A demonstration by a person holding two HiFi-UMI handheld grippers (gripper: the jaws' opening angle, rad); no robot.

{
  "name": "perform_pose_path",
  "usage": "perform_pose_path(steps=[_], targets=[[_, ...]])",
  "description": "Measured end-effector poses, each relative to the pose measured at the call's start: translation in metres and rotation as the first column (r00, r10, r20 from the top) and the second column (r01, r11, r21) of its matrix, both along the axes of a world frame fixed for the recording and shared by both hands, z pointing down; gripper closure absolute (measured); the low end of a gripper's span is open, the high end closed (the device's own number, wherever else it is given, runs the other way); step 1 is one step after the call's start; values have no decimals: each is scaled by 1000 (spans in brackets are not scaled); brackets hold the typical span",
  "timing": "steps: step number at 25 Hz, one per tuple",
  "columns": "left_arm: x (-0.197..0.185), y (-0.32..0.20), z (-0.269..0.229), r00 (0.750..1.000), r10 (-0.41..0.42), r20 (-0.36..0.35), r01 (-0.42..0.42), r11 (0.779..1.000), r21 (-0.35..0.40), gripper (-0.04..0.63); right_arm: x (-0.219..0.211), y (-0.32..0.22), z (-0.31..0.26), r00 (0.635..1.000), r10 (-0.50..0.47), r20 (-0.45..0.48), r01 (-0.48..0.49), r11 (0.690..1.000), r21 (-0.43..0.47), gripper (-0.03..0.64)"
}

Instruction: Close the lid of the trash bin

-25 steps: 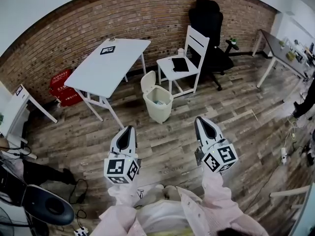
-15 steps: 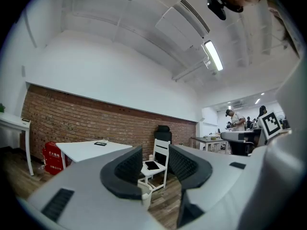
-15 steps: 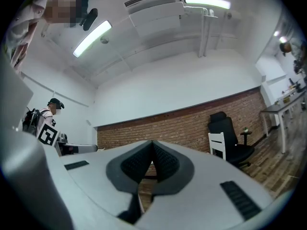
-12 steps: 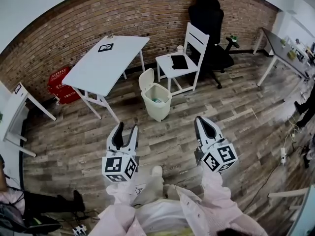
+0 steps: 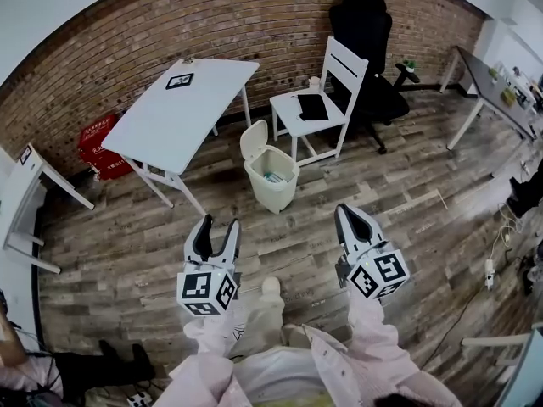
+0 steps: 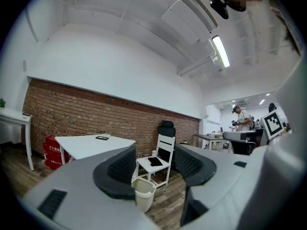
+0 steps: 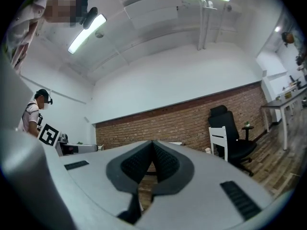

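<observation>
Floor (image 5: 399,197) open before trash bin (image 5: 273,190) (lid (image 5: 253,140) up) — chair (image 5: 288,110) behind.

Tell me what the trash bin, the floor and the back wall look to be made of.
Trash bin: probably plastic, cream, smooth matte walls with rounded moulded edges.
Floor: wood or wood-look planks, grey-brown, visible grain and staggered joints; real timber or laminate cannot be told.
Back wall: bare red-brown brick, with pale mortar lines.

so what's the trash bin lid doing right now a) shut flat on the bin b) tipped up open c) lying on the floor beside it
b, the lid stands upright at the back rim of the trash bin, leaving its mouth uncovered in the head view.
</observation>
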State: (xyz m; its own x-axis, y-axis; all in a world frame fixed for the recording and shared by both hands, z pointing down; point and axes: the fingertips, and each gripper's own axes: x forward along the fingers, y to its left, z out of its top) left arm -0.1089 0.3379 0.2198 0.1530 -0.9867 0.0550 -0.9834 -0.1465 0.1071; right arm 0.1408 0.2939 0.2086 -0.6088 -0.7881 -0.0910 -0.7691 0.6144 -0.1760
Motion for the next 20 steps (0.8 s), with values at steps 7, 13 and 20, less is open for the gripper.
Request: perform_pose_path(steps=[7, 13, 20], targets=[[-31, -74, 16, 1000, -2, -15, 1, 999, -40, 341, -32, -72, 7, 1000, 2, -11, -2, 1000, -31, 614], [-53, -130, 21, 1000, 14, -22, -15, 998, -56, 339, -57, -125, 9, 1000, 4, -20, -5, 999, -39, 614], [-76, -180, 20, 999, 45, -22, -46, 997, -59, 339, -81, -167, 5, 1000, 26, -16, -27, 999, -38, 614]])
